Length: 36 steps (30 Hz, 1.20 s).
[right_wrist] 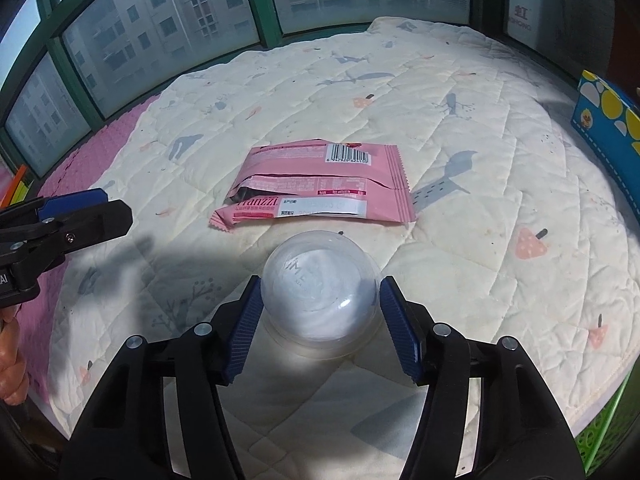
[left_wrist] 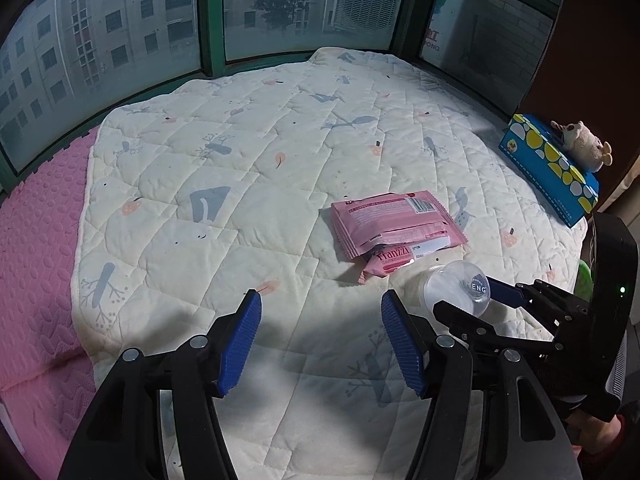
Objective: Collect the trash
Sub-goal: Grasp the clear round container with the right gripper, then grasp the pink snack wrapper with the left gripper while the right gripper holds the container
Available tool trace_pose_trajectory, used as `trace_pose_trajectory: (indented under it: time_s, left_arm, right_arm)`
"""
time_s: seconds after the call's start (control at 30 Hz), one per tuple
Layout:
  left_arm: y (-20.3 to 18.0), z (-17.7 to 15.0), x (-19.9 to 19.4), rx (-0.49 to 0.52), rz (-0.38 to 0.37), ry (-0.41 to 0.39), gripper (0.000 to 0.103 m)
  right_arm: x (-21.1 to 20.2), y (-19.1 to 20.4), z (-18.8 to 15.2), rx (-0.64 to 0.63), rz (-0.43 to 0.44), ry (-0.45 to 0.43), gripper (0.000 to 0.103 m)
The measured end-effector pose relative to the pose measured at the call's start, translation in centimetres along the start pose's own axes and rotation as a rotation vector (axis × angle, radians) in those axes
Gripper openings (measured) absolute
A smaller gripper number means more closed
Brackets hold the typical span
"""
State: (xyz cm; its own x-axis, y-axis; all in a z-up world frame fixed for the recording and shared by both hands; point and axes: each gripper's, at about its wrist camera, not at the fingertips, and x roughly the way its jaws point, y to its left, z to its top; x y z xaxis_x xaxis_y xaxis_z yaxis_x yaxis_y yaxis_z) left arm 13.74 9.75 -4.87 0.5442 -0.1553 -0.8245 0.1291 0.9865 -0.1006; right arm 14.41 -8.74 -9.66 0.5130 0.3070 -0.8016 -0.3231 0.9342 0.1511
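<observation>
Quilt [right_wrist: 460,92] spread over the window bench, bearing the trash. Pink wrapper [right_wrist: 320,184] lies flat mid-quilt, untouched. Clear cup [right_wrist: 320,300], mouth down just in front of it, sits between the right gripper's [right_wrist: 318,312] pads, which touch both sides, probably to lift it. Left gripper [left_wrist: 320,338] hovers half-open, empty, likely waiting.
</observation>
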Motion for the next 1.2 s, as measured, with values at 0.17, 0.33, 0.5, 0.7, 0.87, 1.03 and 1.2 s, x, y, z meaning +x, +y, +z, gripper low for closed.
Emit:
trace_pose_trajectory:
  time_s: [0.17, 0.33, 0.5, 0.7, 0.87, 1.03, 1.2]
  left_arm:
    - [-1.4, 0.8, 0.9, 0.062, -0.025, 0.014, 0.071]
    - [-3.3, 1.5, 1.9, 0.186, -0.068, 0.01, 0.081]
    - [-5.1, 2.7, 3.4, 0.316, -0.103, 0.02, 0.091]
    - [-7.4, 4.5, 5.5, 0.497, -0.158, 0.043, 0.094]
    - [-8.9, 5.4, 7.8, 0.61, -0.205, 0.096, 0.094]
    - [-9.5, 6.1, 9.9, 0.66, -0.246, 0.149, 0.094]
    - [-9.9, 6.4, 11.7, 0.697, -0.254, 0.183, 0.094]
  right_arm:
    - [-1.5, -0.8, -0.5, 0.01, 0.004, -0.02, 0.059]
    - [-3.5, -2.8, -1.3, 0.043, -0.002, -0.034, 0.059]
    - [-5.8, -4.5, -1.8, 0.077, -0.001, -0.056, 0.059]
    - [-8.1, -5.9, -2.4, 0.091, -0.02, -0.079, 0.059]
    - [-9.5, -7.3, -3.0, 0.115, -0.041, -0.091, 0.059]
    - [-10.1, -8.9, -3.4, 0.15, -0.061, -0.093, 0.059]
    - [-10.2, -10.0, -4.1, 0.177, -0.072, -0.089, 0.059]
